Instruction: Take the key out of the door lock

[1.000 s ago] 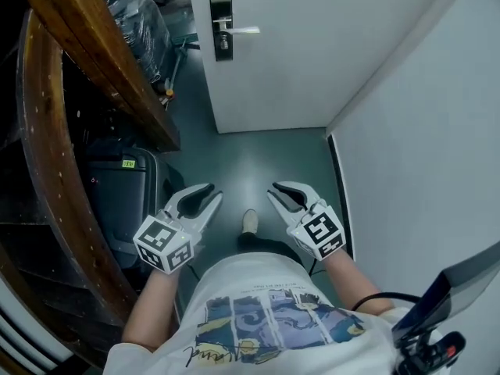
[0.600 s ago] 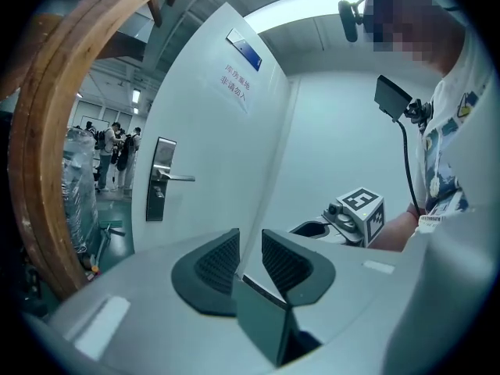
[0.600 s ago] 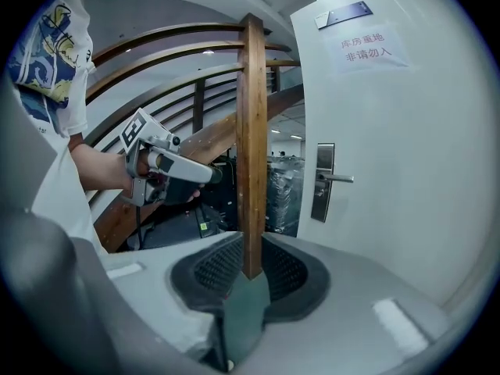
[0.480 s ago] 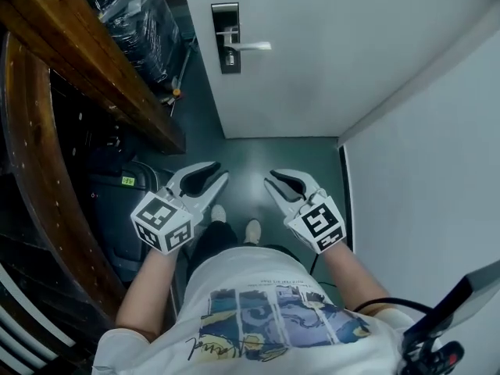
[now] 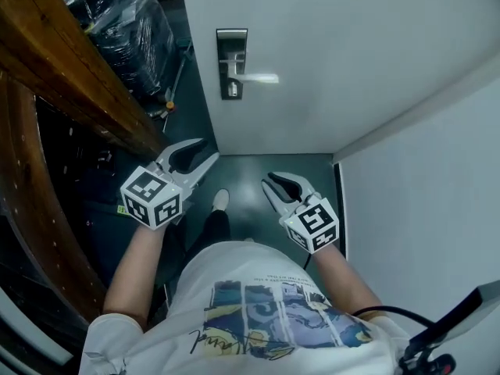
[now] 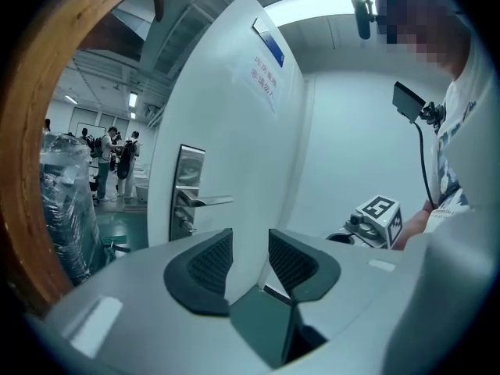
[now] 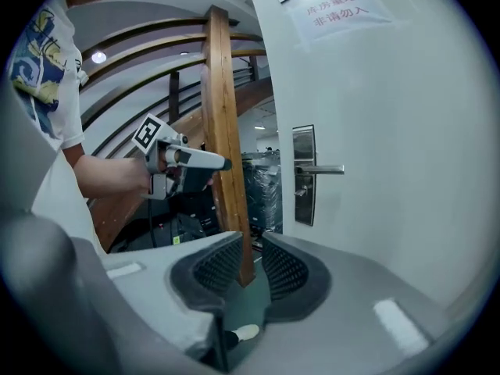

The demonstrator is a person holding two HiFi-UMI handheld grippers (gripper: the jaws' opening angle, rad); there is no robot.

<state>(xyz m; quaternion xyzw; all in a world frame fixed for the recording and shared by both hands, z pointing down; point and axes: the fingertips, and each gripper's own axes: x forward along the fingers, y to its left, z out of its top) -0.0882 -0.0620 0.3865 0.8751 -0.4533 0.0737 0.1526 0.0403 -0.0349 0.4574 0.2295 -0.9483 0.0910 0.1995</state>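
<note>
The white door carries a steel lock plate (image 5: 232,62) with a lever handle (image 5: 258,77); a small key (image 5: 232,91) sticks out below the handle. The left gripper view shows the plate (image 6: 186,190) ahead, and the right gripper view shows the lock plate (image 7: 304,174) with the key (image 7: 298,194). My left gripper (image 5: 193,158) is raised toward the door, well short of the lock; its jaws are opening with nothing between them. My right gripper (image 5: 280,187) hangs lower, beside the body, jaws slightly apart and empty.
A curved wooden stair rail (image 5: 70,61) and plastic-wrapped goods (image 5: 129,22) close in the left side. A white wall (image 5: 437,178) stands at the right. A wooden post (image 7: 226,131) stands before the right gripper. A paper notice (image 7: 336,10) hangs on the door.
The person has stepped closer to the door, so the lock sits lower and larger in the head view. The left gripper has risen toward the door and its jaws have spread.
</note>
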